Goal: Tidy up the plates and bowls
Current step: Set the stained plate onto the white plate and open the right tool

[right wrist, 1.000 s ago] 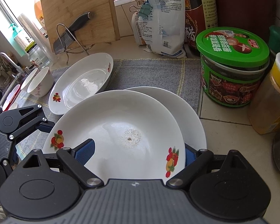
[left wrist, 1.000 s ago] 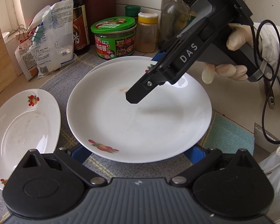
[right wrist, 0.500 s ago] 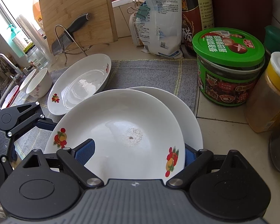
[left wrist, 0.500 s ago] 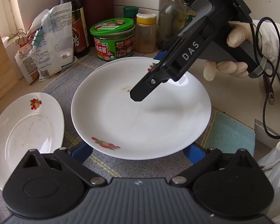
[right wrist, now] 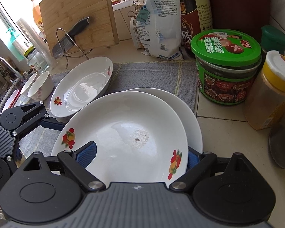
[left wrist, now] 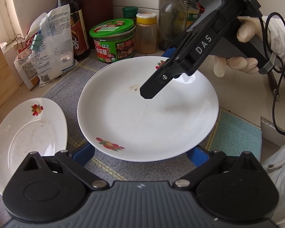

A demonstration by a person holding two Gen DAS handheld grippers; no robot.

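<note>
Step in hand, as judged: top plate (right wrist: pixel 123 133) is being stacked onto the plate beneath (right wrist: pixel 190 110), on the grey mat (right wrist: pixel 152 74). Right gripper (right wrist: pixel 140 155) and left gripper (left wrist: pixel 140 152) are each spread wide about its rim; pad contact cannot be told. Next: lowering and centring are required. Oval dish (right wrist: pixel 81 87) is noted empty; bowls (right wrist: pixel 40 85) stand beyond.

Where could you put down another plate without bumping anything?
The best free patch is the grey mat between the oval dish, the stacked round plates and the white bag. A smaller one is the teal cloth right of the plates. The back corner is crowded: the green-lidded jar, yellow-capped jar and dark bottle.
</note>
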